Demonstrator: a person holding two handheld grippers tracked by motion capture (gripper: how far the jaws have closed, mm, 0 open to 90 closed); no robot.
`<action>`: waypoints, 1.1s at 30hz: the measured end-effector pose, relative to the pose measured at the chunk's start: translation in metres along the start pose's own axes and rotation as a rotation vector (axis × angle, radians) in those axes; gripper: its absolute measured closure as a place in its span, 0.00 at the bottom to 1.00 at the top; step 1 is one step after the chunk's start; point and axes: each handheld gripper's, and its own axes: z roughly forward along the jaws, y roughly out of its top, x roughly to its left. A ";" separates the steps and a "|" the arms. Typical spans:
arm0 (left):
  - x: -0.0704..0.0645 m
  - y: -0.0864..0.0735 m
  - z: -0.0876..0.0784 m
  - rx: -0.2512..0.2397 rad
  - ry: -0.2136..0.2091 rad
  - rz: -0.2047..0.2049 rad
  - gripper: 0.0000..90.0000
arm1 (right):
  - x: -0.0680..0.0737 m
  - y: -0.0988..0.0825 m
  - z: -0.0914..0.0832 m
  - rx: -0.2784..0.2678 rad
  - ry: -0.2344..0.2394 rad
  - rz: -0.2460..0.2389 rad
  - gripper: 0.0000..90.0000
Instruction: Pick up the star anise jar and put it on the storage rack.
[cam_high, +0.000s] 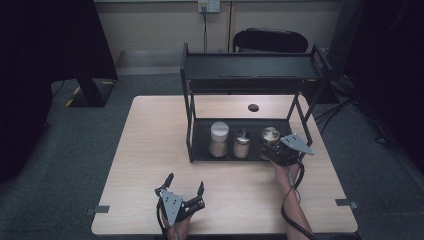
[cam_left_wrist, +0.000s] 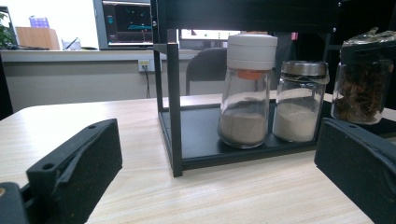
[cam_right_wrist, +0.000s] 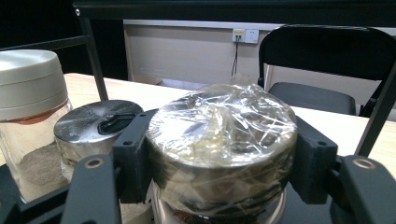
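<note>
A: Nearest, by the counter's (cam_high: 150, 150) front edge, the left claw (cam_high: 185, 186) sat spread wide, holding nothing.

B: And the right claw (cam_high: 274, 146)?

A: Clamped on the wrapped jar (cam_right_wrist: 222, 140) at the shelf's (cam_high: 200, 145) right end, pads (cam_right_wrist: 133, 158) squeezing its lid.

B: Glass, likely rigid and breakable; the film looked slick. A grip lower, below the lid, seemed safer.

A: Beyond stood two powder jars (cam_high: 219, 139).

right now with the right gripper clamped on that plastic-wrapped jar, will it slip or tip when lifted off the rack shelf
The wrapped jar looks like glass, so probably rigid but breakable. The crinkled film over its lid could be slick, so the right gripper, gripping high at the lid, might slide. Its dark filling looks loose and light, so tipping seems unlikely.
</note>
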 end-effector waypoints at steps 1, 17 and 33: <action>0.000 0.000 0.000 0.000 0.000 0.000 0.00 | 0.000 0.000 0.000 0.001 -0.001 0.002 0.39; 0.000 0.000 0.000 0.000 -0.001 0.000 0.00 | -0.001 -0.004 0.010 0.027 -0.008 0.013 0.39; 0.000 0.000 0.000 0.001 -0.001 0.000 0.00 | -0.001 -0.007 0.018 0.037 -0.007 0.010 0.39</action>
